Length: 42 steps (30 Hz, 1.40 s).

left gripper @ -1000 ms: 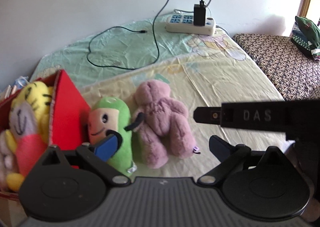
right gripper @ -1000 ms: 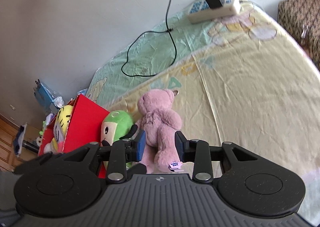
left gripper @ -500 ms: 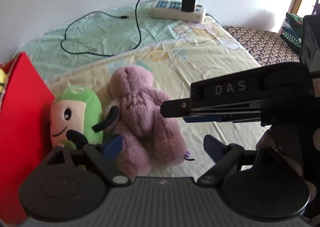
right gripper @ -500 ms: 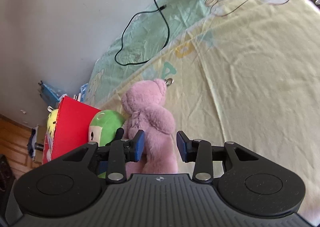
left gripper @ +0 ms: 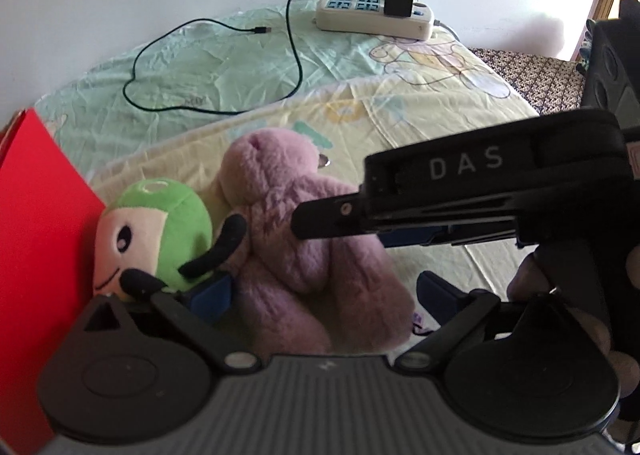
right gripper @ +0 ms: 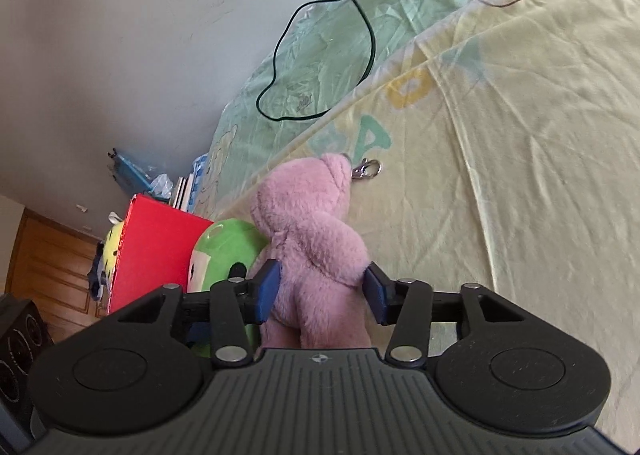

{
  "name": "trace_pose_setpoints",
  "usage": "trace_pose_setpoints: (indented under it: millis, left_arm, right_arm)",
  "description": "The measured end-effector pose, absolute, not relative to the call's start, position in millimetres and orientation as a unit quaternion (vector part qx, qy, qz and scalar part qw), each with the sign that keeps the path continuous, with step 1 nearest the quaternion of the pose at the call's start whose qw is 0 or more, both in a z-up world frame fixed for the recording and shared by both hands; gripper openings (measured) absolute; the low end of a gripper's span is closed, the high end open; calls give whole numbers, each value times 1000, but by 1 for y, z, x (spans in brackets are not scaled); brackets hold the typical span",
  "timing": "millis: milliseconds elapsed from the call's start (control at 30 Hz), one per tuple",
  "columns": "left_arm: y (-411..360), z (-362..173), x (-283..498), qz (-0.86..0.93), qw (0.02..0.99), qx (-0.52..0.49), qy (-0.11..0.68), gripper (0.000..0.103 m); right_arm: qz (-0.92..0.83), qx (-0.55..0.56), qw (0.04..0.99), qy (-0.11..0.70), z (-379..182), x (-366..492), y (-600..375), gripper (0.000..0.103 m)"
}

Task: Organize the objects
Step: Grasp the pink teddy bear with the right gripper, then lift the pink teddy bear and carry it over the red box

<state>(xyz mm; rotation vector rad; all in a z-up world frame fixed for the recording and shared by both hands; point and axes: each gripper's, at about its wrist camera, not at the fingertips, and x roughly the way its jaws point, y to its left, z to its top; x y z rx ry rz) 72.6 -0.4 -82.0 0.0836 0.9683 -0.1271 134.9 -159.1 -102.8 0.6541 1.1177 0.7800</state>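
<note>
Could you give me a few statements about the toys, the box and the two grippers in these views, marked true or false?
1. The right gripper has its blue pads on either side of the pink plush bear. True.
2. The green plush toy lies between the red box and the bear. True.
3. The bear is already inside the red box. False: it lies on the bedsheet.
4. The left gripper is shut on the green toy. False: its fingers stand wide open, holding nothing.
5. A metal clip sits at the bear's head. True.

Probably a home bedroom: cartoon-print bed sheet [left gripper: 420, 95], plush toys [left gripper: 296, 239].
</note>
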Motion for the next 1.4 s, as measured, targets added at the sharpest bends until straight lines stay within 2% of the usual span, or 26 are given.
trace_pose_setpoints:
  millis: [67,333,500,833,1000,1100,1200,1267,1400]
  left_arm:
    - [-1,-82,72,-66,882,39,464,99]
    - [-11,-79,63,-93,879,41,466,101]
    - [-21,-81,48,-109,870,31,480,100]
    - [-48,-79,-3,-170,857,71,481,100]
    - [-50,-79,-3,-172,857,81,479,101]
    - [-49,-85,5,-163,857,84,482,101]
    - [-47,-91,10,-156,857,78,485,98]
    - [-47,-93,10,-150,858,77,485,96]
    - [-43,-90,7,-143,862,72,480,91]
  right_arm:
    - [357,315,712,516,-106,134,-164,38]
    - [367,310,709,517,-92,120,-174,27]
    - [369,269,724,517,-80,97,-181,27]
    - [335,282,720,538,-88,43,-216,28]
    - [314,291,742,516,-91,40,-216,33]
    - [308,298,749,506,-94,46,-214,46]
    - [315,324,734,507,-100,48,-210,46]
    - [323,334,725,509,-101,49,-203,35]
    - [326,318,735,502,-93,45,-196,34]
